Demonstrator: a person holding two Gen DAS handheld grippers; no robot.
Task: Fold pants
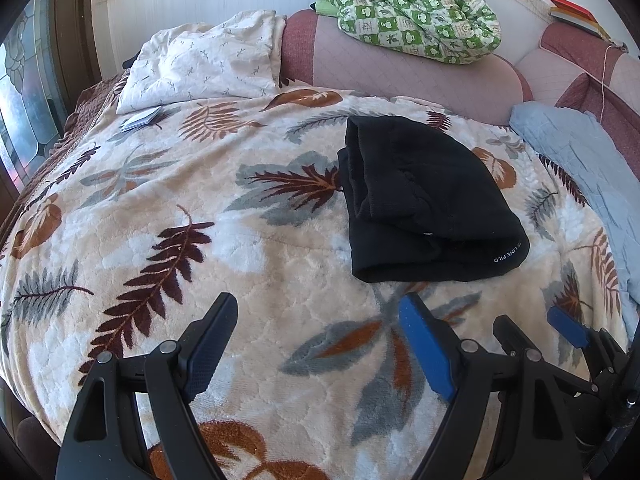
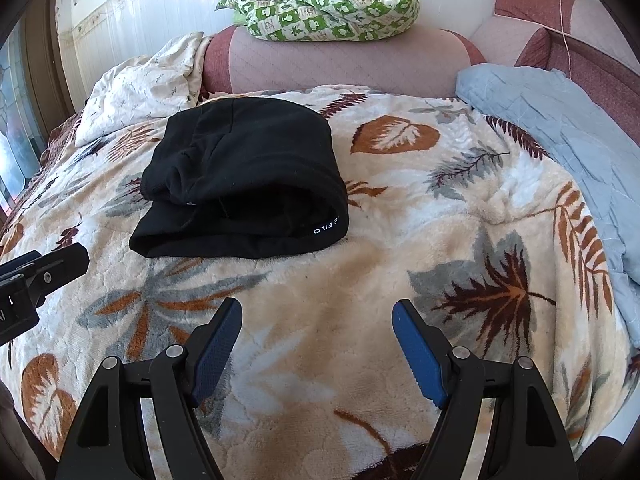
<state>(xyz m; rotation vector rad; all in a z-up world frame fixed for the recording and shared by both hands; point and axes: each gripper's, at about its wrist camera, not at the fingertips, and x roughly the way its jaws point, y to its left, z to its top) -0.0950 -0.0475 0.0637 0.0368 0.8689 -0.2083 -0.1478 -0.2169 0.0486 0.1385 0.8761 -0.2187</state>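
1. Nearest, the left gripper (image 1: 318, 314) and the right gripper (image 2: 318, 318) hover over the leaf-print blanket (image 1: 168, 208), jaws spread wide and empty, touching nothing; it looks as though the work is over or paused.
2. Beyond them, apart from both, the black pants (image 2: 244, 184) lie on the blanket as a compact folded bundle, layers stacked, so the fold seems essentially done.
3. Farther back, a white pillow (image 1: 200, 64) and a blue quilt (image 2: 560, 120) sit at the sides, leaving the middle free as a folding surface.
4. Farthest, a green patterned quilt (image 2: 320, 0) is heaped on the pink headboard (image 2: 340, 64), out of the way.
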